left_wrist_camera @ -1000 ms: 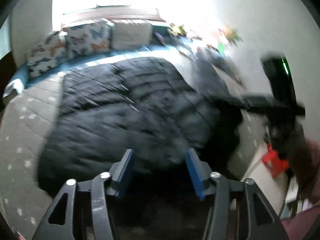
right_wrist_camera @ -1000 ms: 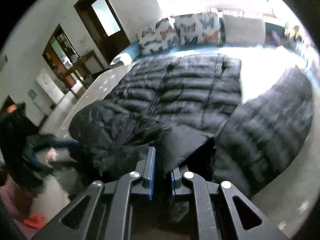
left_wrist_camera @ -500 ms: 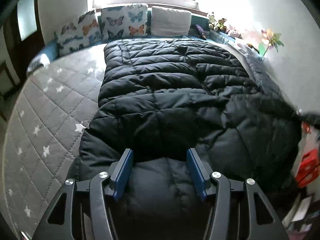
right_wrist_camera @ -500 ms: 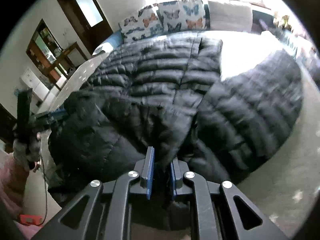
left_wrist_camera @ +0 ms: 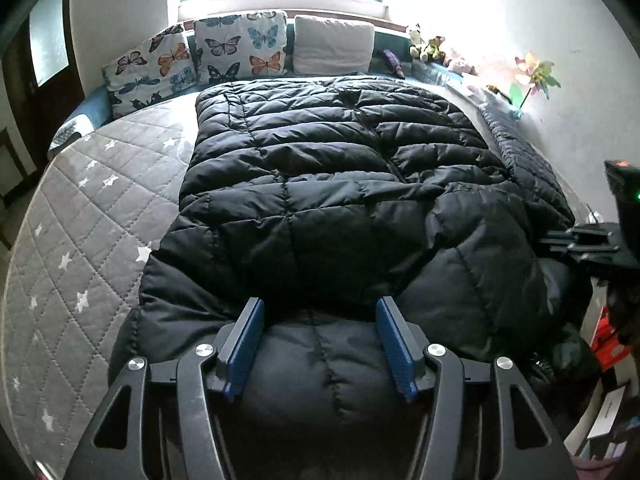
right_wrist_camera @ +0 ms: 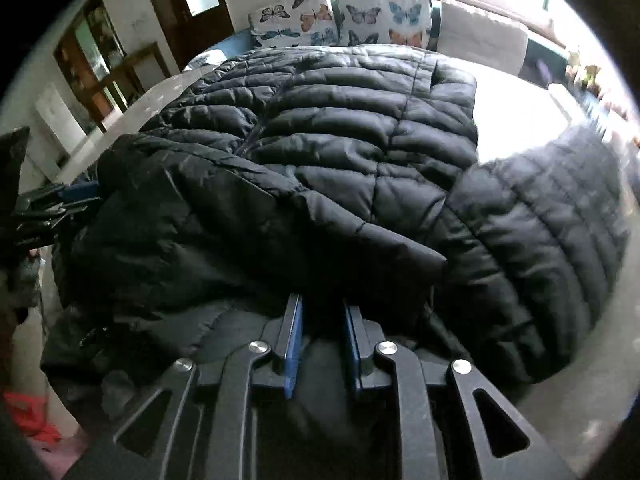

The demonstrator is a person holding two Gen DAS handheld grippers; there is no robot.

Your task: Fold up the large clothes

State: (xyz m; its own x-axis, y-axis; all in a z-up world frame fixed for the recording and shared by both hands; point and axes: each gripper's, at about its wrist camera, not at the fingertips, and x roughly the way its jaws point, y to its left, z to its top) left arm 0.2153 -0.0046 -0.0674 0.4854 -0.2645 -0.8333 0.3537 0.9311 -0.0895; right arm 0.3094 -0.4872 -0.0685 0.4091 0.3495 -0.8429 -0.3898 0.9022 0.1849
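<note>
A large black quilted puffer coat [left_wrist_camera: 340, 184] lies spread on the grey star-patterned mattress [left_wrist_camera: 92, 216]. Its near part is folded up over the body. My left gripper [left_wrist_camera: 318, 320] is open, jaws wide apart, just above the coat's near edge with nothing in it. In the right wrist view the coat [right_wrist_camera: 328, 148] fills the middle, one sleeve [right_wrist_camera: 540, 240] lying out to the right. My right gripper [right_wrist_camera: 322, 320] has its jaws slightly apart over the folded black fabric; the pads no longer press together. The right gripper also shows in the left wrist view [left_wrist_camera: 588, 240].
Butterfly cushions [left_wrist_camera: 240, 52] and a white pillow [left_wrist_camera: 334, 46] line the bed's head under a bright window. Plush toys [left_wrist_camera: 426, 46] and a paper flower [left_wrist_camera: 536, 76] stand along the right wall. A dark door and wooden shelves [right_wrist_camera: 104, 68] are at left.
The left gripper swung from the coat's side to its near edge and steadied. The right gripper carried the coat's flap over the body, and its jaws have parted from the fabric.
</note>
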